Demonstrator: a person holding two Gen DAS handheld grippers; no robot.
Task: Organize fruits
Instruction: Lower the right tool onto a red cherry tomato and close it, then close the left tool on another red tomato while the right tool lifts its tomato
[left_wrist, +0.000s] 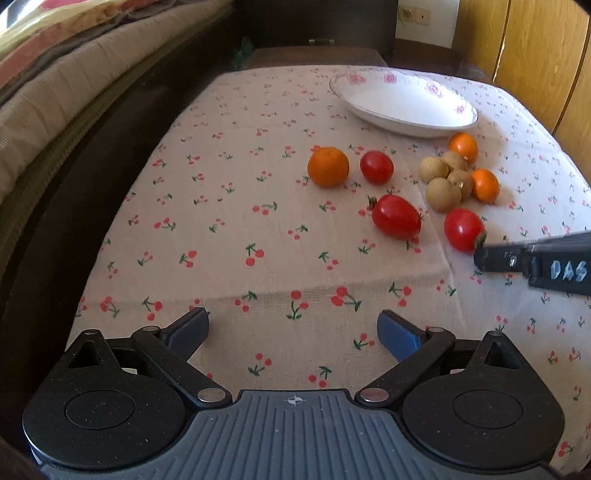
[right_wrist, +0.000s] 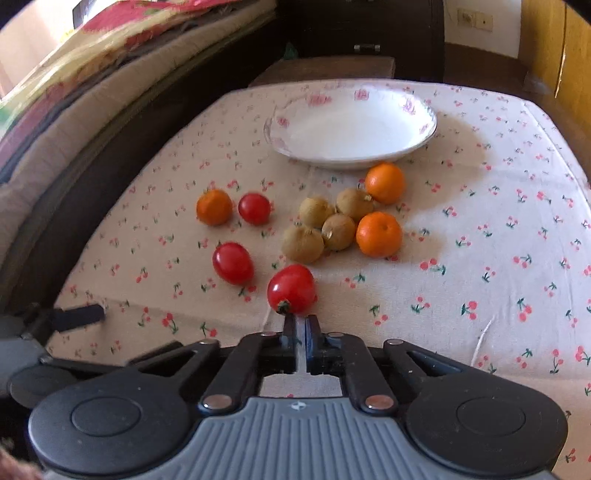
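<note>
On the cherry-print tablecloth (left_wrist: 258, 221) lie three red tomatoes, three small oranges and several brown longans (right_wrist: 325, 225). My right gripper (right_wrist: 301, 319) is shut, with only a thin slit between its fingers and nothing in it. Its tips sit right at the stem end of the nearest tomato (right_wrist: 291, 288). In the left wrist view the right gripper (left_wrist: 478, 256) comes in from the right beside that tomato (left_wrist: 463, 229). My left gripper (left_wrist: 291, 325) hangs open over bare cloth, well short of the fruit. A white flowered plate (left_wrist: 402, 127) stands empty behind the fruit.
Two more tomatoes (left_wrist: 397, 217) (left_wrist: 376, 167) and an orange (left_wrist: 328, 167) lie left of the longan cluster (left_wrist: 443, 177), with two oranges (left_wrist: 463, 147) (left_wrist: 485, 184) at its right. Folded bedding (left_wrist: 74, 74) and a dark frame run along the left. A wooden cabinet (left_wrist: 535, 55) stands at back right.
</note>
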